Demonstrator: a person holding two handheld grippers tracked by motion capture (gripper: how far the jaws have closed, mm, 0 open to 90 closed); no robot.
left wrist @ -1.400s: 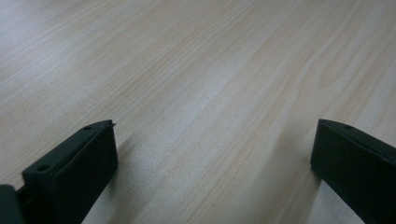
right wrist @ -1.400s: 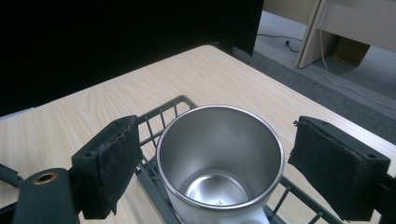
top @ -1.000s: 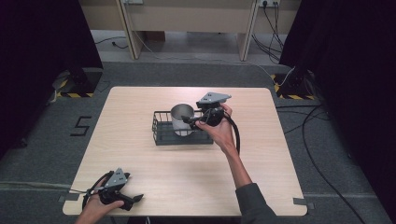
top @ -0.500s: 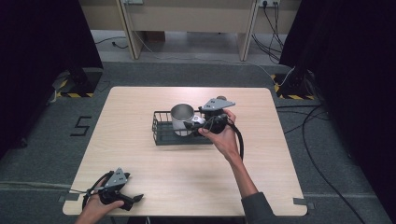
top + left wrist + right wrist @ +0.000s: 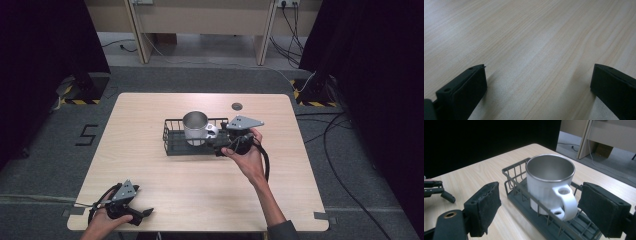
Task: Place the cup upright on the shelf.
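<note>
The white mug (image 5: 550,185) stands upright in the black wire basket (image 5: 175,145) near the middle of the surface (image 5: 150,170), its handle toward the right tool (image 5: 218,144). That tool's jaws are spread wide either side of the handle without touching it. The left tool (image 5: 145,214) rests at the near left corner, jaws also spread, well apart from the basket.

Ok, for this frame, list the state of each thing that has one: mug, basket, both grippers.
mug: upright, empty, standing inside the basket, handle towards the right gripper, not gripped.
wire basket: upright on the table, holding the mug.
right gripper: open, jaws either side of the mug's handle, apart from it.
left gripper: open, low over bare table at the near left corner.
</note>
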